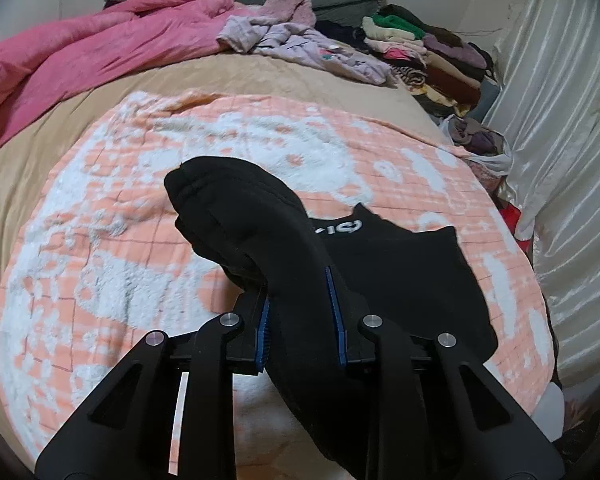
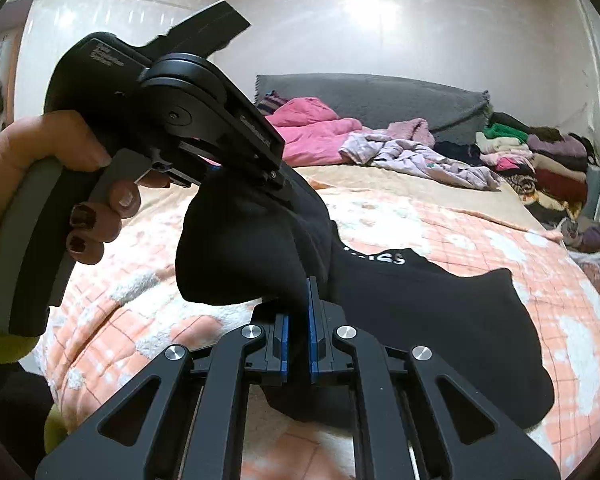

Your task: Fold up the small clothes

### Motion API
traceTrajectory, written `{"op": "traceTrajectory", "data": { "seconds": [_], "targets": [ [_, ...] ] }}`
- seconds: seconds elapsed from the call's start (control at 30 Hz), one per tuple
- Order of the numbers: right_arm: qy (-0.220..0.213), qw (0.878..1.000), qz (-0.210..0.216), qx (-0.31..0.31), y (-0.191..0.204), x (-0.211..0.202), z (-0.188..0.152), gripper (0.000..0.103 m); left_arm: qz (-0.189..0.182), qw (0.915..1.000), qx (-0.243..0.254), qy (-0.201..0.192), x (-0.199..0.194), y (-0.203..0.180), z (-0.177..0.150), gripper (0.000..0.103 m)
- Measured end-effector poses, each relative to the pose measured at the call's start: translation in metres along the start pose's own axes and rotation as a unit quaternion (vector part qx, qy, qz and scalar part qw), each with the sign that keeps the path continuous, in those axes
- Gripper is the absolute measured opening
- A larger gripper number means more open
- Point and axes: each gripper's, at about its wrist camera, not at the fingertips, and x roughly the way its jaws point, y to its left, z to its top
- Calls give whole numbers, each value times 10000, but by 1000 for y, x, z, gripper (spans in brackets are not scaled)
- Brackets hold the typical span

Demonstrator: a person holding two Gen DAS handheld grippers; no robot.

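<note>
— Socks (image 2: 440,312), black, lie on the peach blanket (image 1: 100,272) at its near edge, one end lifted.

— Who's holding them?

— Both. Left gripper (image 1: 302,320) clamps a thick fold; right gripper (image 2: 298,336) pinches an edge just beside it.

— Risk?

— I'd guess the bunched cloth slips out, since the pinch is thin.
</note>
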Motion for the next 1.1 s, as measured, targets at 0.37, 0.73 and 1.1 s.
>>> {"op": "traceTrajectory", "data": {
  "seconds": [0.37,0.73,1.1],
  "targets": [
    [-192,9977,-230,607,-45,-37,-8,6,-40,9981,618,-35,2,-76,9,16],
    [-117,9916,-373,1229,-88,-51,-32,6,55,9935,1125,171,33,-143,4,16],
    [295,9814,-233,1881,-122,-42,-65,6,297,9879,1440,502,78,-178,-12,18]
  ]
}}
